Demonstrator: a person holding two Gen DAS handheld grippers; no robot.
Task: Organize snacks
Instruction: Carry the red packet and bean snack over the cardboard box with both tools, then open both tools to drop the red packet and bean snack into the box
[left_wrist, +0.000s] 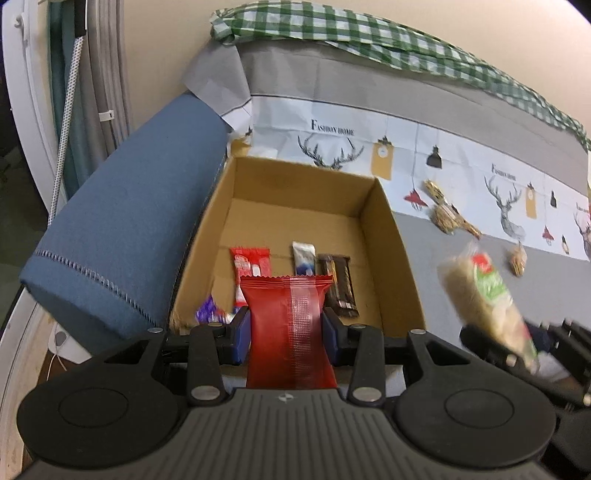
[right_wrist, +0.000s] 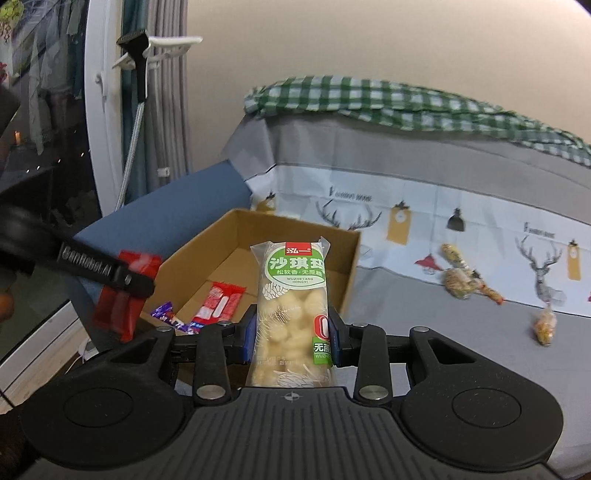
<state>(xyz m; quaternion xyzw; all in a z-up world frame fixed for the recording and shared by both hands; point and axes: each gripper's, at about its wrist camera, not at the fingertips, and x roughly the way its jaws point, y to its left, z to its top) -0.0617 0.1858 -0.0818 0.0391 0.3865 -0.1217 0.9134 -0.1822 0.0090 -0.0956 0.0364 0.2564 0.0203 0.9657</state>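
Note:
My left gripper (left_wrist: 287, 334) is shut on a red snack packet (left_wrist: 290, 325), held upright over the near edge of an open cardboard box (left_wrist: 384, 229). In the box lie a red-and-white packet (left_wrist: 250, 264), a silver-blue bar (left_wrist: 304, 258), a dark brown bar (left_wrist: 338, 286) and a purple packet (left_wrist: 209, 312). My right gripper (right_wrist: 291, 338) is shut on a clear sachima packet with a green label (right_wrist: 293, 310), held upright to the right of the box (right_wrist: 207, 258). The left gripper and its red packet (right_wrist: 125, 295) show in the right wrist view.
The box sits on a grey sofa seat (left_wrist: 461, 266) against a blue armrest (left_wrist: 122, 229). Several loose brown snack packets (left_wrist: 448, 216) lie on the seat to the right, also in the right wrist view (right_wrist: 461, 280). A green checked cloth (left_wrist: 369, 40) drapes the sofa back.

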